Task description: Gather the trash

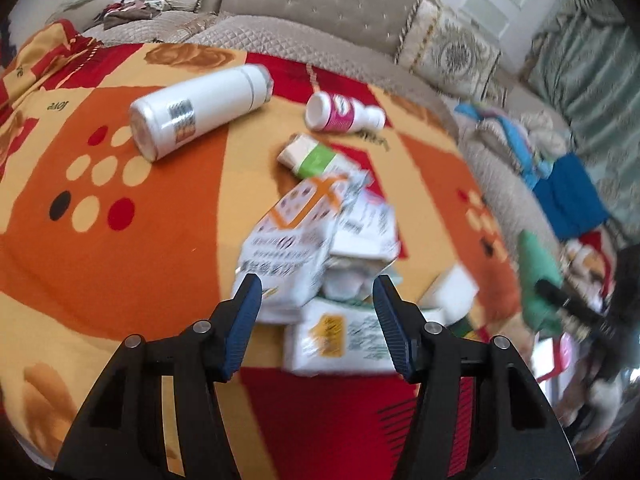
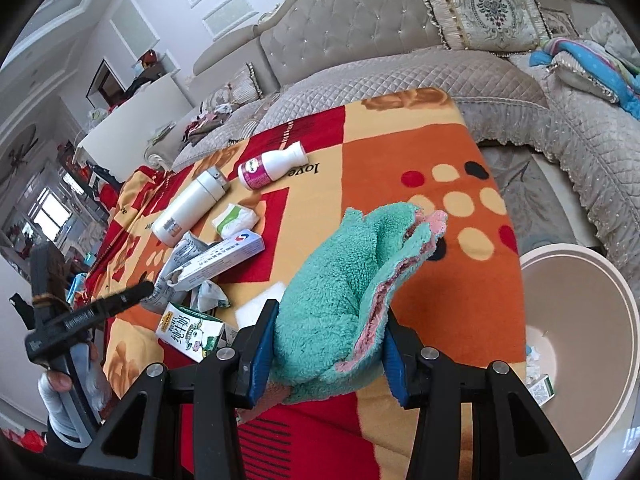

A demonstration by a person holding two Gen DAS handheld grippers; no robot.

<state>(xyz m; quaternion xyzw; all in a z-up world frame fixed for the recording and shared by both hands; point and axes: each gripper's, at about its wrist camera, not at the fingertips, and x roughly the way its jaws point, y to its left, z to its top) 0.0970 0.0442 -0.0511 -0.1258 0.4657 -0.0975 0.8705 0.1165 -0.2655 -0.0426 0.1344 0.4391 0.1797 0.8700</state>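
— So, which step is she on with the trash?

— Gathering, I'd say. The left tool (image 1: 316, 284) hangs with its jaws partly apart and nothing between them, right over the heap of crumpled white packets (image 1: 316, 236) on the blanket-covered counter (image 1: 120, 248). A flattened carton (image 1: 336, 340) lies just under its tips.

— And the other one?

— The right tool (image 2: 328, 320) is clamped on a teal fleece cloth (image 2: 352, 280) with a pink underside, held up above the blanket beside the bin.

— What is left out there?

— Further back, a white flask (image 1: 200, 110) on its side, a small bottle with a pink label (image 1: 342, 112), and a green-and-white tissue pack (image 1: 310, 156). From the right side you can also see a long toothpaste-type box (image 2: 224, 258) and a milk carton (image 2: 192, 334) near the front edge.

— Anything in the bin?

— The pale round bin (image 2: 580, 344) stands on the floor just off the counter's right edge. It is mostly empty: a few scraps and one small box (image 2: 542, 390) at the bottom.

— Next move?

— My guess: lower the left tool onto one packet, close on it alone, and carry it across to the bin. The heap is loose, so a pinch could drag a neighbour along.
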